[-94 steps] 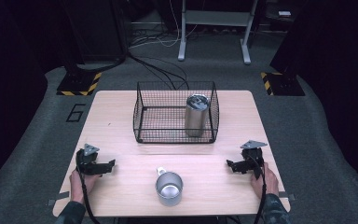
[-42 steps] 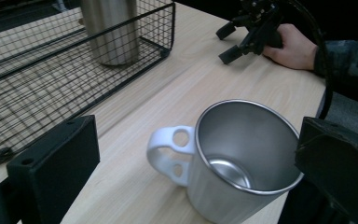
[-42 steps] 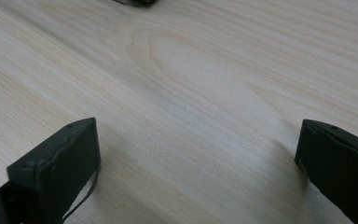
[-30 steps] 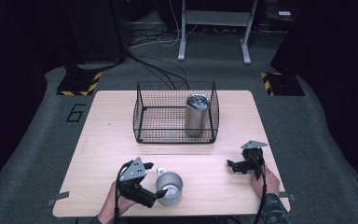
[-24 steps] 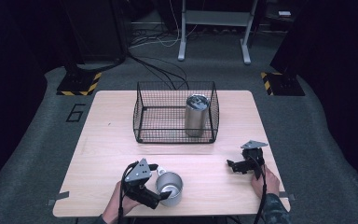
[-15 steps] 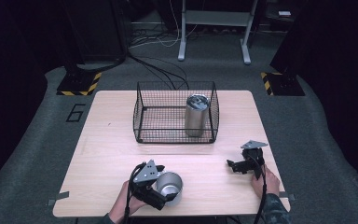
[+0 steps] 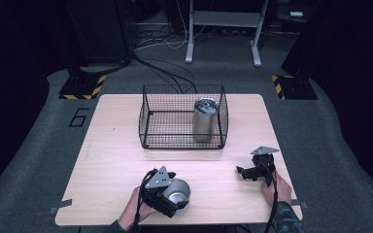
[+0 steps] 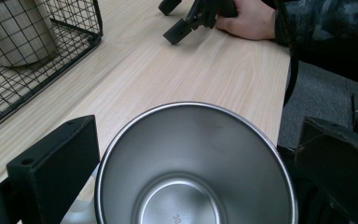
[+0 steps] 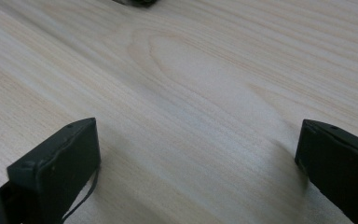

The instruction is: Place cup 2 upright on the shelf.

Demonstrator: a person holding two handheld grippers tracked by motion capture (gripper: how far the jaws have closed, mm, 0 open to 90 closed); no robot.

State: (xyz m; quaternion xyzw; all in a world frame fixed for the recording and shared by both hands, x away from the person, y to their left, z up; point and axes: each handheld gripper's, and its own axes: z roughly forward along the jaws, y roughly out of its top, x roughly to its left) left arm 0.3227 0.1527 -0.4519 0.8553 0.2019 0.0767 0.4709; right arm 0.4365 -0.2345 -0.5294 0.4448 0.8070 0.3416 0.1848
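Note:
A steel cup (image 7: pixel 178 190) stands near the table's front edge, mouth up, and its inside (image 8: pixel 196 186) is bare. My left gripper (image 7: pixel 176 198) reaches in from the left with its jaws wide apart on either side of the cup. In the left gripper view the gripper (image 8: pixel 198 128) is open and the rim sits just inside both black fingers (image 8: pixel 56 158). My right gripper (image 7: pixel 242 173) rests on the table at the front right, open, and the right gripper view (image 9: pixel 198 135) has nothing but bare wood between the jaws.
A black wire basket (image 7: pixel 145 121) sits mid-table with a tall steel tumbler (image 7: pixel 204 119) upright in its right end. The left gripper view has the basket (image 8: pixel 74 51) at upper left and the other hand (image 8: pixel 247 21) at the top. The wooden table (image 7: pixel 111 160) ends just behind the cup.
My left gripper has moved right from the table's left side and slid its open jaws around the cup. The cup and the right gripper have stayed put.

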